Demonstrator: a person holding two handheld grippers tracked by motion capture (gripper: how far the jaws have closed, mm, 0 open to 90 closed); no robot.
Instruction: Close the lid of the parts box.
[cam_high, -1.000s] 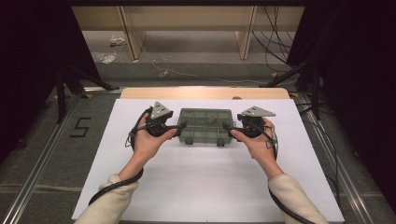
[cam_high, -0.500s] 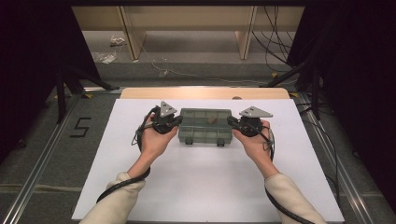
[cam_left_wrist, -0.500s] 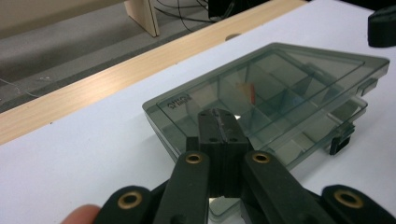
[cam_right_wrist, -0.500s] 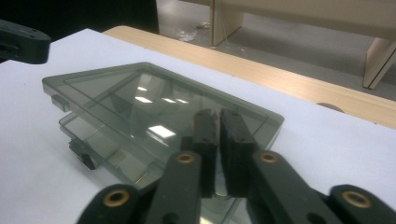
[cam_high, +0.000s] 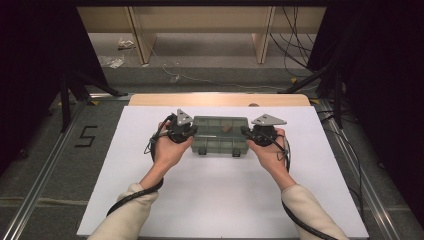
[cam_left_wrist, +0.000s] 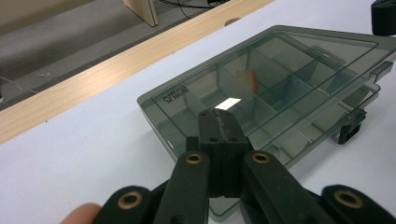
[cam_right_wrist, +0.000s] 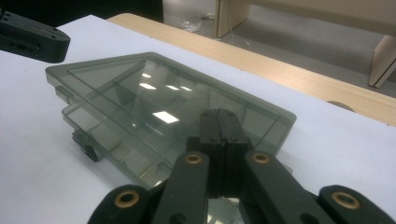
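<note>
A smoky clear compartment box (cam_high: 220, 132) lies on the white table (cam_high: 220, 200), its two latches facing the person. A small orange-brown piece (cam_high: 226, 128) sits in one far compartment. My left gripper (cam_high: 192, 134) is at the box's left end, and its jaws (cam_left_wrist: 219, 119) stand pressed together over the lid's corner (cam_left_wrist: 280, 84) with nothing between them. My right gripper (cam_high: 246, 132) is at the right end. Its jaws (cam_right_wrist: 219, 119) have just been closing and stand together above the box (cam_right_wrist: 154, 102), also with nothing between them.
A wooden strip (cam_high: 220, 99) runs along the table's far edge, with a floor of loose cables and wooden legs beyond. A taped "5" (cam_high: 86, 136) marks the floor at the left. Dark stands flank both sides. White table stretches toward the person.
Both grippers have edged slightly inward toward the box's ends. The box has stayed in place.
</note>
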